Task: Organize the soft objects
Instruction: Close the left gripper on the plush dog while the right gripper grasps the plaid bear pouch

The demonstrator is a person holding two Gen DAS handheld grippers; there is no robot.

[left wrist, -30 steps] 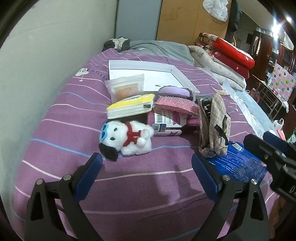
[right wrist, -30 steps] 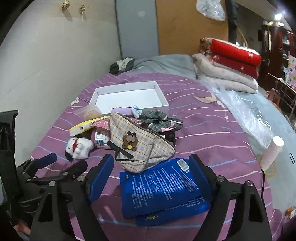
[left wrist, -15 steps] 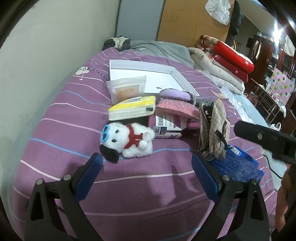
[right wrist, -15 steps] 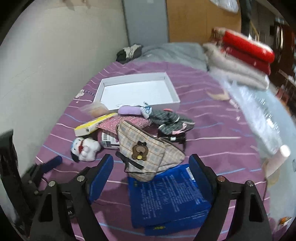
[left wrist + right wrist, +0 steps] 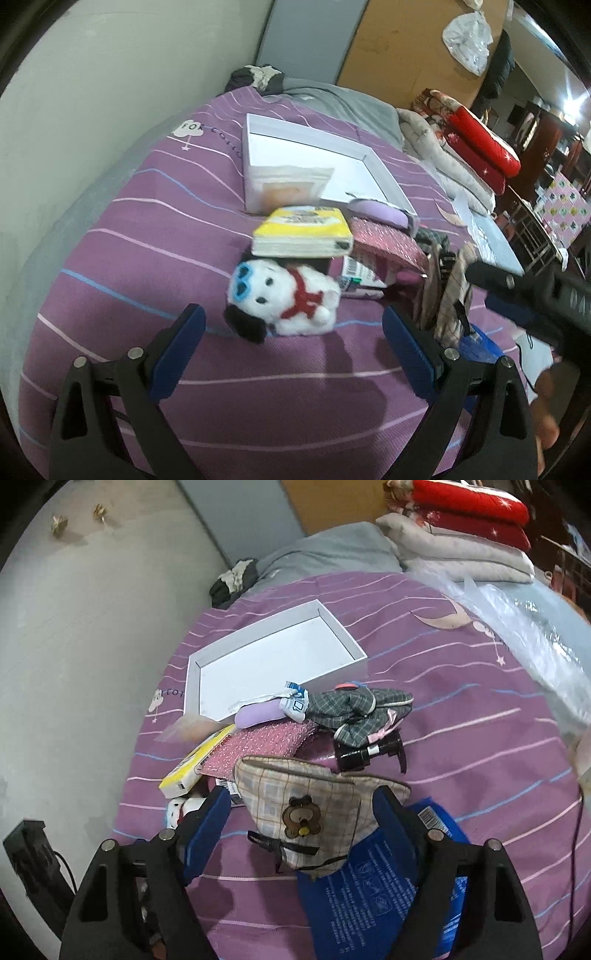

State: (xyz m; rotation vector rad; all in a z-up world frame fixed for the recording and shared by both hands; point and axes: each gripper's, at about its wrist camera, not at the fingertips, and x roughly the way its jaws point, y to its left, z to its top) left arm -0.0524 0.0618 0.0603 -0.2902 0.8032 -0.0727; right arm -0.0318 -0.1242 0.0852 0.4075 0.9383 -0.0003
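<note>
A white plush dog (image 5: 284, 299) with a red scarf lies on the purple bedspread just beyond my open, empty left gripper (image 5: 291, 332); it peeks out behind a finger in the right wrist view (image 5: 177, 808). A beige plaid pouch (image 5: 310, 808) with a bear patch sits between the fingers of my open, empty right gripper (image 5: 301, 812); it also shows in the left wrist view (image 5: 448, 291). Grey plaid cloth items (image 5: 362, 712), a pink glittery pad (image 5: 258, 742) and a lilac soft piece (image 5: 258, 712) lie in the pile. A white empty tray (image 5: 192, 679) stands behind.
A yellow book (image 5: 303, 236), a bottle with a label (image 5: 360, 277), a black pump bottle (image 5: 369, 753), a plastic bag (image 5: 284, 184) and blue packets (image 5: 369, 893) are in the pile. The wall runs along the left. Folded quilts (image 5: 465, 535) and clear plastic (image 5: 532, 620) lie at the right.
Both grippers moved forward toward the pile. The plush dog is now closer to the left gripper; the plaid pouch now sits between the right fingers. The right view tilted downward.
</note>
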